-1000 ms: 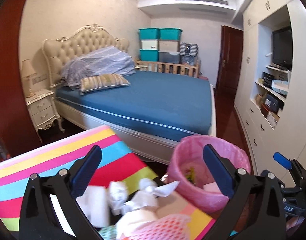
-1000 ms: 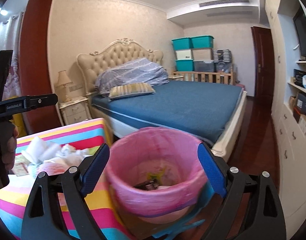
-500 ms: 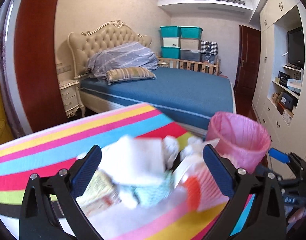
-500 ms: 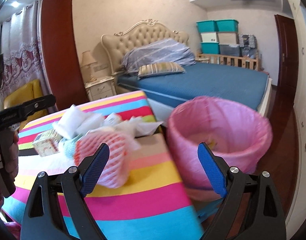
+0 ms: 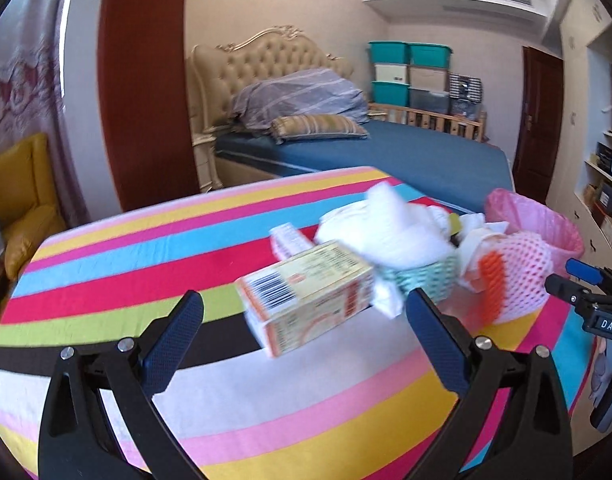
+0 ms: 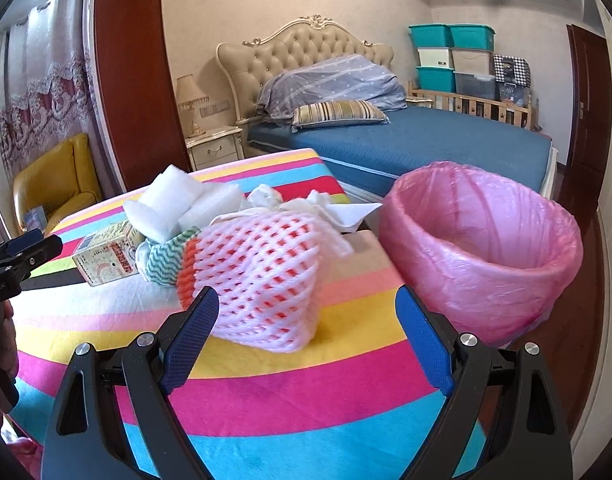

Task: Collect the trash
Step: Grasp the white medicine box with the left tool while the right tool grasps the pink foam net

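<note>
A heap of trash lies on the striped table [image 5: 118,264] [image 6: 298,384]: a small cardboard box [image 5: 309,300] [image 6: 106,256], white foam blocks [image 6: 178,200], crumpled tissue [image 5: 389,228], a teal zigzag cloth [image 6: 166,256] and a pink-and-orange foam fruit net [image 6: 262,272] [image 5: 513,276]. A bin with a pink liner [image 6: 485,248] [image 5: 533,224] stands just past the table's right edge. My left gripper [image 5: 302,340] is open, with the box just ahead between its fingers, untouched. My right gripper [image 6: 306,332] is open just short of the fruit net.
A bed with a blue sheet [image 6: 425,144] stands behind the table. A yellow armchair [image 6: 54,180] and a nightstand [image 6: 214,148] are at the left. Stacked storage boxes [image 6: 449,60] line the far wall, and white cabinets [image 5: 601,184] run along the right.
Both grippers swung left from the pink bin toward the trash heap and came lower. The box now sits before the left gripper, the fruit net before the right. Both stayed open.
</note>
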A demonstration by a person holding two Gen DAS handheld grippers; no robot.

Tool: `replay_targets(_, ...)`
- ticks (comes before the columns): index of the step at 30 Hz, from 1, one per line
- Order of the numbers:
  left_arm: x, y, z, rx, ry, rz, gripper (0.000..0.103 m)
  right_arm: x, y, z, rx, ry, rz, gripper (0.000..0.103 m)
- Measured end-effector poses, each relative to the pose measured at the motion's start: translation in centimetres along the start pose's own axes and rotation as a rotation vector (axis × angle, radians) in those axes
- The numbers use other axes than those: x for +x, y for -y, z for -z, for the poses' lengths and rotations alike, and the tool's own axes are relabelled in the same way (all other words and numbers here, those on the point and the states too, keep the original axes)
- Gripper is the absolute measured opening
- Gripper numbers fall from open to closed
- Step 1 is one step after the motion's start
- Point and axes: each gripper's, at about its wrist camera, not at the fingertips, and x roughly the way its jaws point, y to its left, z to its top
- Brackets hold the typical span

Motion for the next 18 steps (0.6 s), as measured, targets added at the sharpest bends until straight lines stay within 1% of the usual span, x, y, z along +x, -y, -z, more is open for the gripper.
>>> replay_targets(3,0.3,-1.0,0.7,-0.014,-0.013,-0.017,0.098,0.7,-0.9,-0.1,-0.017,-0.011,0.0,0.085)
replay_targets(9,0.8,-1.8,1.6,-0.031,-0.031,-0.023,0.098,1.5,-1.5,-0.5,-0.024,-0.023,0.016,0.085)
replay_targets(13,1.3,-1.9,2.0,-0.029,-0.043,-0.034,0.098,1.7,-1.1,-0.7,0.003,-0.03,0.025,0.085)
replay_targets(16,1.6,-1.6,2.2,-0.019,-0.054,-0.039,0.098,1.8,-1.2,-0.9,0.0,-0.03,0.019,0.085)
replay_targets(18,1.6,-1.4,2.1,-0.01,-0.046,-0.046,0.098,1.9,-1.2,-0.8,-0.012,-0.041,0.013,0.085)
